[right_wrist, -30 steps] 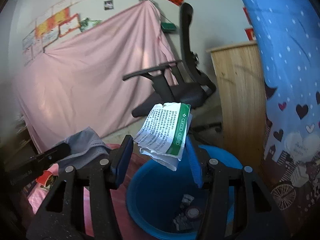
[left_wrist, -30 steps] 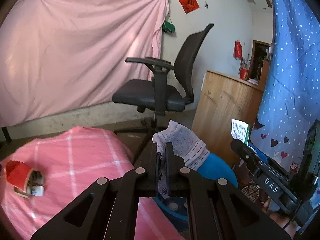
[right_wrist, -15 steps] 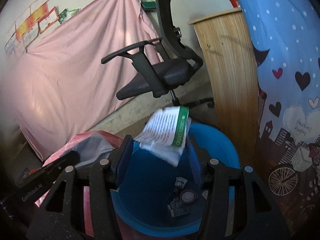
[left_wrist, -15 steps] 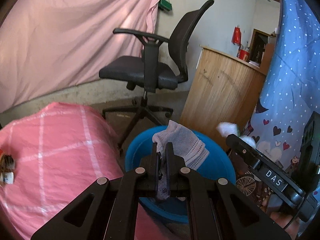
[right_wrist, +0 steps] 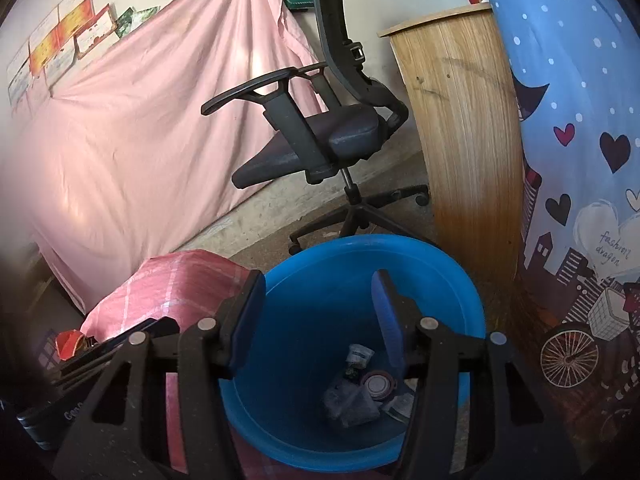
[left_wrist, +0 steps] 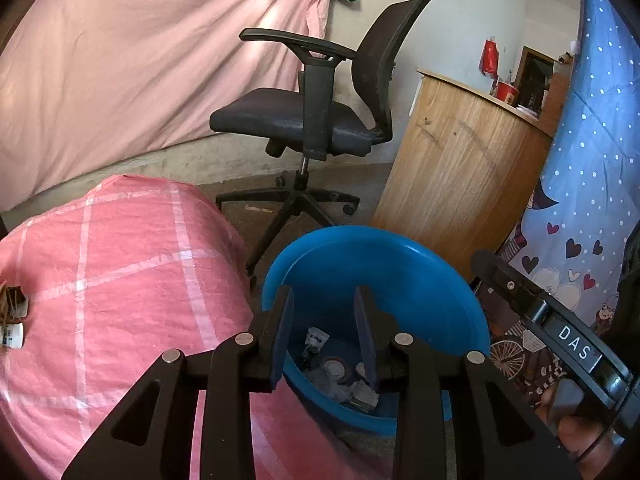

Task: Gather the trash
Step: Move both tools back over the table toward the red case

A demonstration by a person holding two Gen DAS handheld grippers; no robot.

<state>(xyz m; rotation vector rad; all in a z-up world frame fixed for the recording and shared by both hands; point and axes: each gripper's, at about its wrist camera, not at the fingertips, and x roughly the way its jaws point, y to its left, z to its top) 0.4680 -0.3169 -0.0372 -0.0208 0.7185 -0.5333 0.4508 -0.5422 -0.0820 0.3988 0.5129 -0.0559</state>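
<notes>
Now both my claws hang empty over the blue bin (right_wrist: 440, 280): left claw (left_wrist: 323, 328) opening, right claw (right_wrist: 318, 316) spread (leftover scraps (left_wrist: 12, 320) on the pink surface (left_wrist: 120, 260) risk being missed).

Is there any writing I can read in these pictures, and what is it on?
"DAS": white label on the right gripper, seen from the left wrist camera.
"fashion dragon": white heart on the blue curtain.
"Gen...": cut-off lettering on the left gripper, rest hidden.
Wall papers: too blurred to read.
Trash in the blue bin: labels too small to read.
</notes>
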